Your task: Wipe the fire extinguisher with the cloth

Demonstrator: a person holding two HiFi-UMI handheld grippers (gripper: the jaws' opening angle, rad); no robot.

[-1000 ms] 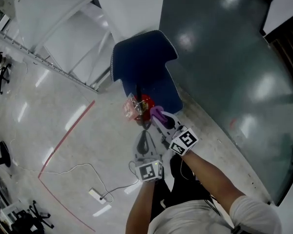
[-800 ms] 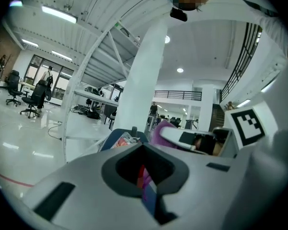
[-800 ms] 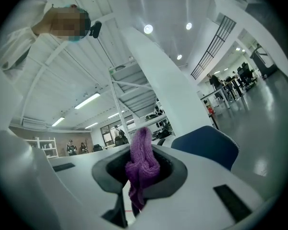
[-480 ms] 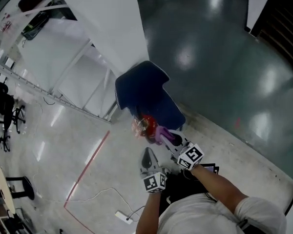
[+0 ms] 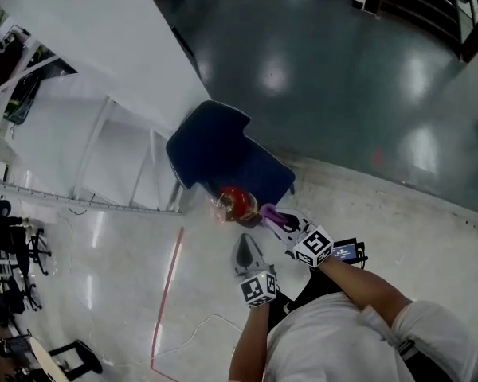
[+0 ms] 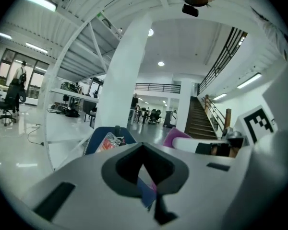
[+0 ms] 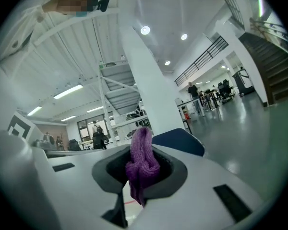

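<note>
Trainee: Cloth (image 7: 143,159) sits pinched in the right tongs (image 5: 276,218), so which step is this?

Supervisor: I'd call it the approach, or the very start of the wipe. The fire extinguisher (image 5: 239,200) stands at the near edge of the blue chair (image 5: 215,150), and the purple cloth hangs just to its right. From the head view I cannot tell whether cloth and red body touch.

Trainee: How are the right tongs set?

Supervisor: Clamped on a bunched fold of cloth. The wad bulges up through the notch between the jaws and a tail hangs below them.

Trainee: And the left tongs (image 5: 241,243)?

Supervisor: Closed too, jaws meeting, with nothing between them. They hover nearer the person, left of the right pair and apart from the extinguisher, over the pale floor (image 5: 127,253). Their own camera looks past the tips at the chair and a clear plastic tag (image 6: 107,142) on the extinguisher.

Trainee: What does the next move need?

Supervisor: In my judgement, bring the cloth leftward onto the red body and drag it along with steady pressure. Whether the extinguisher stands on the seat or on the floor, I cannot tell. Either way nothing braces it, so a hard sideways push could tip it. The left tongs could steady it near the top, though they'd have to open first.
</note>
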